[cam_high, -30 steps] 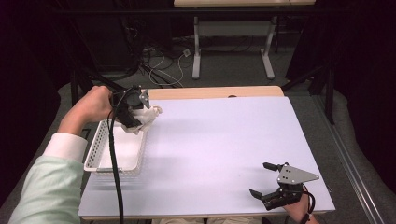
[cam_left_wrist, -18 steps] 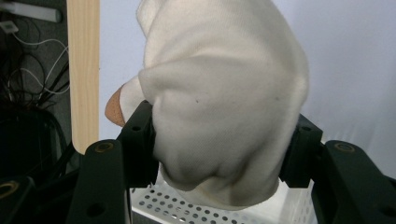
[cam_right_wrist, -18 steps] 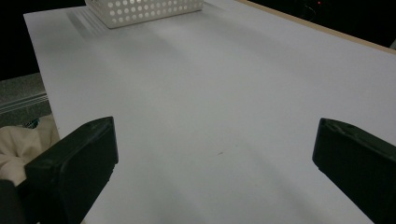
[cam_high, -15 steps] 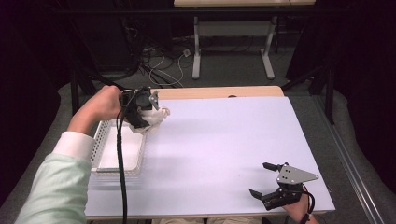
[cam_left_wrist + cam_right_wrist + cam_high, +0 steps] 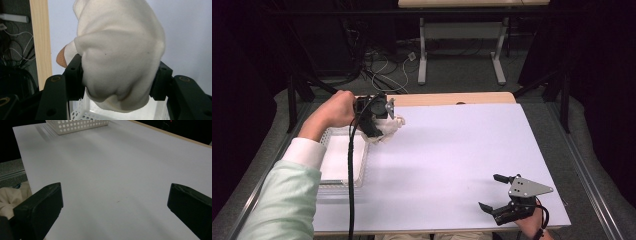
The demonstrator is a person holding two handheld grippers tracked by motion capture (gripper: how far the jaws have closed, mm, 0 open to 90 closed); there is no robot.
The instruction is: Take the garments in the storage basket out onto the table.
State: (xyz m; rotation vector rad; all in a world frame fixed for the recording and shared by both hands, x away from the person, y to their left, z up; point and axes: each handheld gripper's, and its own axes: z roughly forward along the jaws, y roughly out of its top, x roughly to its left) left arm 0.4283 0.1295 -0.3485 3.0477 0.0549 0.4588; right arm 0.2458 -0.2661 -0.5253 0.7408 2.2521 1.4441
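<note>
Left tool (image 5: 379,119) is clamped on a bunched cream cloth (image 5: 391,127), held in the air at the 10 o'clock corner of the tabletop (image 5: 462,150), just past the far right corner of the white perforated basket (image 5: 343,162). Left gripper view: cloth (image 5: 120,57) bulges between both jaws, basket rim right below. Basket looks empty. Right tool (image 5: 502,197) idles at 5 o'clock, jaws wide apart, nothing in them. Judgement: pickup done; cloth not yet laid on the open tabletop, so placing and release remain
</note>
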